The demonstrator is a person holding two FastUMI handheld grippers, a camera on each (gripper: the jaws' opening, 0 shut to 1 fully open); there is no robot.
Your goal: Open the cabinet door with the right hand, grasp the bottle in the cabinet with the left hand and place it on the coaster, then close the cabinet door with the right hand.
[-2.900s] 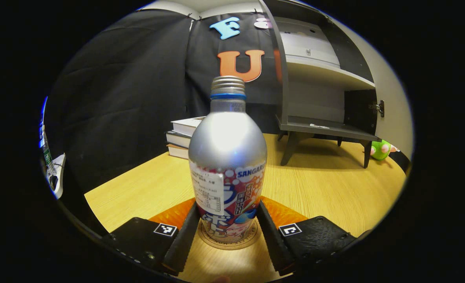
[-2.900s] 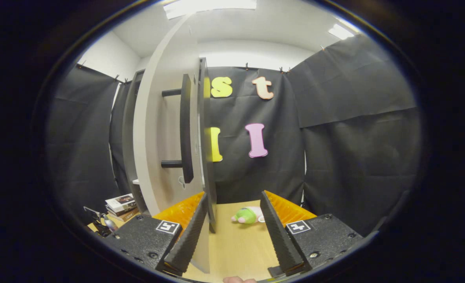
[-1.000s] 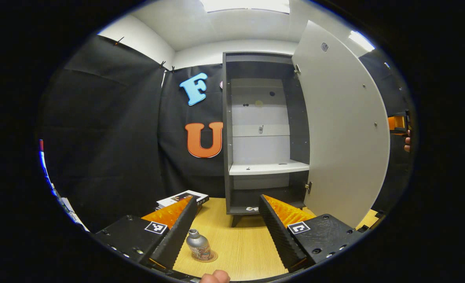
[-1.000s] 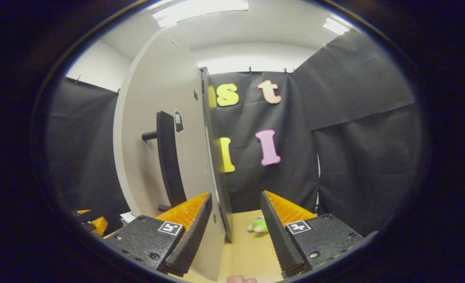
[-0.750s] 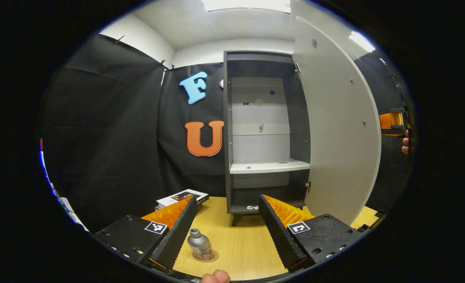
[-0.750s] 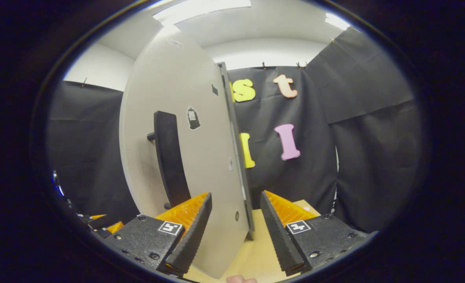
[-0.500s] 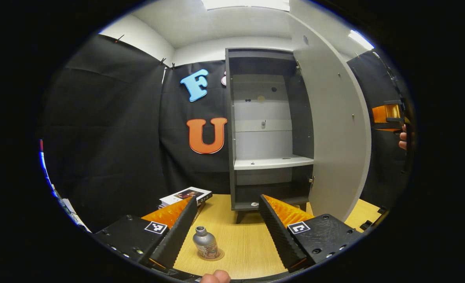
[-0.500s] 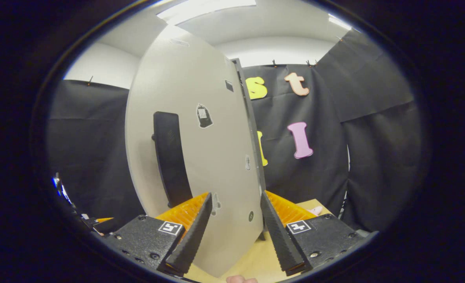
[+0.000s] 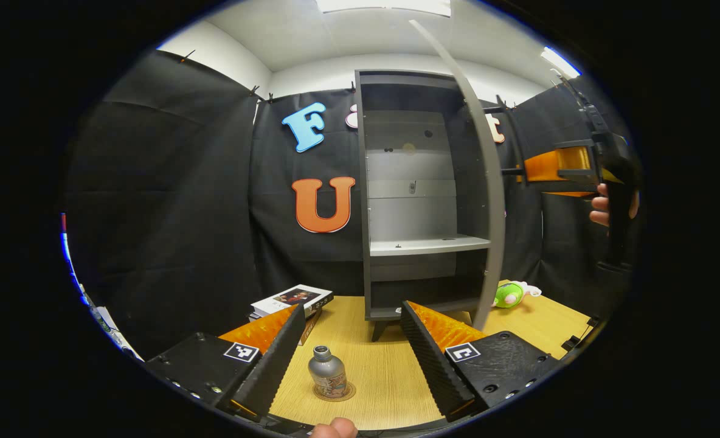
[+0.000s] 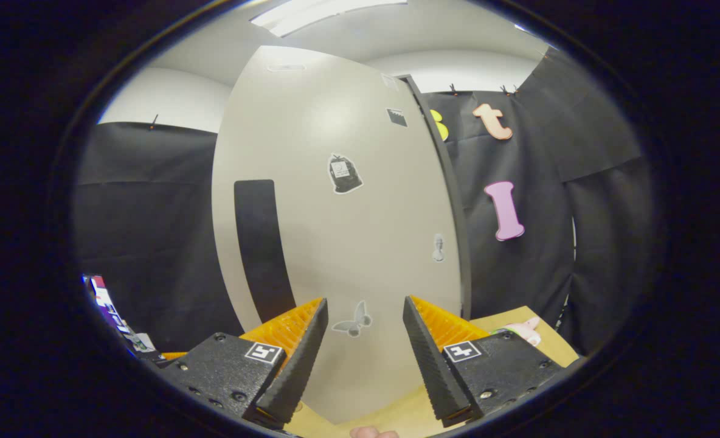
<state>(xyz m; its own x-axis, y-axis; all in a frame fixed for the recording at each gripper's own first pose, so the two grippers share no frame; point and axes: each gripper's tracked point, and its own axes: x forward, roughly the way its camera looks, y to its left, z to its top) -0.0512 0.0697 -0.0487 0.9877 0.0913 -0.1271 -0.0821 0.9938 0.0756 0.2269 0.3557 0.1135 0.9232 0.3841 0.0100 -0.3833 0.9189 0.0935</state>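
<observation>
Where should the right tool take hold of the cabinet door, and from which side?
Judging from the right gripper view, grip the long upright black handle on the door front, coming straight at the front face with the right tool open across its width; the bar stands off the panel.

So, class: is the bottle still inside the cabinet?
No, the bottle stands on the coaster on the table, in front of the cabinet.

Recording booth, black cloth walls (image 9: 171, 201), cabinet (image 9: 424, 201)

The cabinet door (image 9: 484, 201) has swung partway closed, now edge-on.
</observation>
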